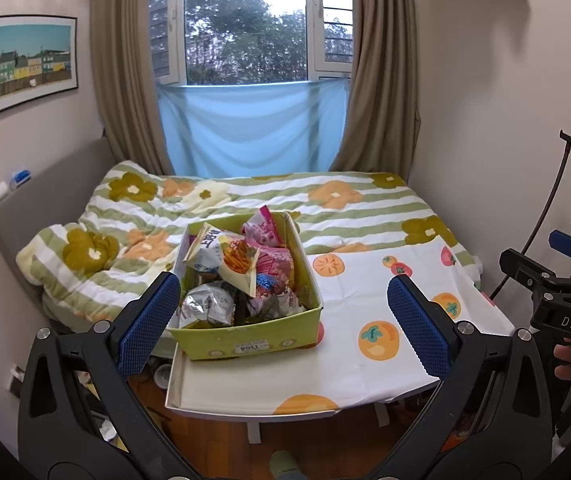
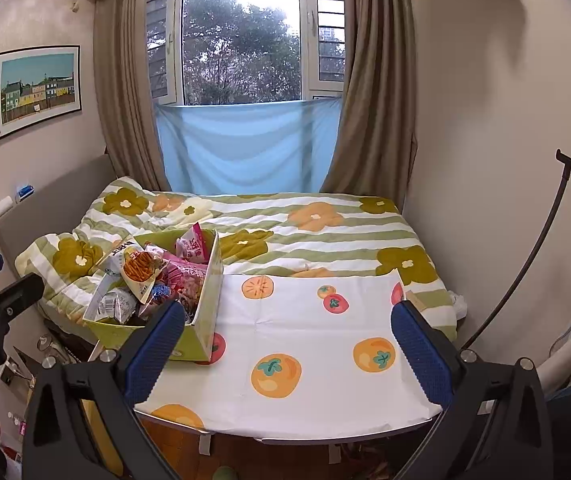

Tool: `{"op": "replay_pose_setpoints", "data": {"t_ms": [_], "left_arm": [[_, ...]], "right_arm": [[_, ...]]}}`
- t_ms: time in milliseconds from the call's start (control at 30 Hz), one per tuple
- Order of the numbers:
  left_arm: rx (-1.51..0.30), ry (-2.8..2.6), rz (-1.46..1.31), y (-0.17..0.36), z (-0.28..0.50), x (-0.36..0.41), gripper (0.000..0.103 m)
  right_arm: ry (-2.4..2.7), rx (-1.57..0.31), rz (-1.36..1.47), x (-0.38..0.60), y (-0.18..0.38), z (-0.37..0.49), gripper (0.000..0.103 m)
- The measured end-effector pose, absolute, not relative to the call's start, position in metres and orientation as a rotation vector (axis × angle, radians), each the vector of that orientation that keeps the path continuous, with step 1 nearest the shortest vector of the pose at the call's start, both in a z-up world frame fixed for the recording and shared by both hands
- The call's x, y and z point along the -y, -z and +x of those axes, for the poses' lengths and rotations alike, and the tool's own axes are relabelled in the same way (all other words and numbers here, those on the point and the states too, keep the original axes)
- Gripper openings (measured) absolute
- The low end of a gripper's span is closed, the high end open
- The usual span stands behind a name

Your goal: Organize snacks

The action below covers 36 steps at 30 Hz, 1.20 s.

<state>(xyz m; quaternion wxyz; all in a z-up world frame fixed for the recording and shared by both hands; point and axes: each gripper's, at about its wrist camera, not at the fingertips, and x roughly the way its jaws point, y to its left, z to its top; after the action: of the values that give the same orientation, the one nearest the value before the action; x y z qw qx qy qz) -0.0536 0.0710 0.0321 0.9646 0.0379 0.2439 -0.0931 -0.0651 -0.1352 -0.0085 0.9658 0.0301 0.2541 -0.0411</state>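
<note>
Green cardboard box [image 1: 245, 332], open-topped and printed with small flowers, stood at the 9 o'clock end of a small table under a white cloth with orange persimmon prints [image 1: 365, 300]. Box touched the cloth and sat near the table's left edge. It was heaped with snack packets: a cream bag showing orange sticks [image 1: 239, 264] on top, a pink bag [image 1: 265, 228] upright toward 12 o'clock, a silver foil bag [image 1: 205, 308] toward 7 o'clock.

Left gripper [image 1: 285, 316], black-framed with blue textured pads, stood wide apart with nothing between the pads; in its view the left pad overlapped the box's near-left corner, contact not determinable. Right gripper [image 2: 287, 346], same build, also stood wide, empty, over bare cloth from about 3 o'clock of the box.

At 12 o'clock beyond the table lay a bed with a green-striped flowered quilt [image 2: 305, 232], then a window [image 2: 241, 40] with brown curtains and a pale blue cloth across its lower part. Framed picture of coloured houses [image 1: 31, 64] hung at 10 o'clock.
</note>
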Motion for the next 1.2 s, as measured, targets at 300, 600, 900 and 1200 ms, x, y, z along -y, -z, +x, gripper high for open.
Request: {"op": "replay_pose_setpoints", "data": {"t_ms": [300,600,900,1200], "left_arm": [[-0.491,0.191,0.070,-0.0339,-0.0534,-0.0736,0.103],[-0.491,0.193,0.057,-0.0338,-0.0514,-0.0770,0.103],[-0.488,0.196,0.062,-0.0336,-0.0504,-0.0763,0.103],[-0.487,0.195,0.064,-0.0335,-0.0501,-0.0761,0.103]], "right_arm": [[0.082,-0.510,0.060,0.1379,0.0096,-0.0687,0.103],[0.083,-0.510,0.060,0.1403,0.0097,-0.0698,0.103],[0.085,-0.510,0.063,0.1413,0.0080,-0.0673,0.103],[0.087,-0.505,0.065,0.1415,0.0062,-0.0645,0.103]]}}
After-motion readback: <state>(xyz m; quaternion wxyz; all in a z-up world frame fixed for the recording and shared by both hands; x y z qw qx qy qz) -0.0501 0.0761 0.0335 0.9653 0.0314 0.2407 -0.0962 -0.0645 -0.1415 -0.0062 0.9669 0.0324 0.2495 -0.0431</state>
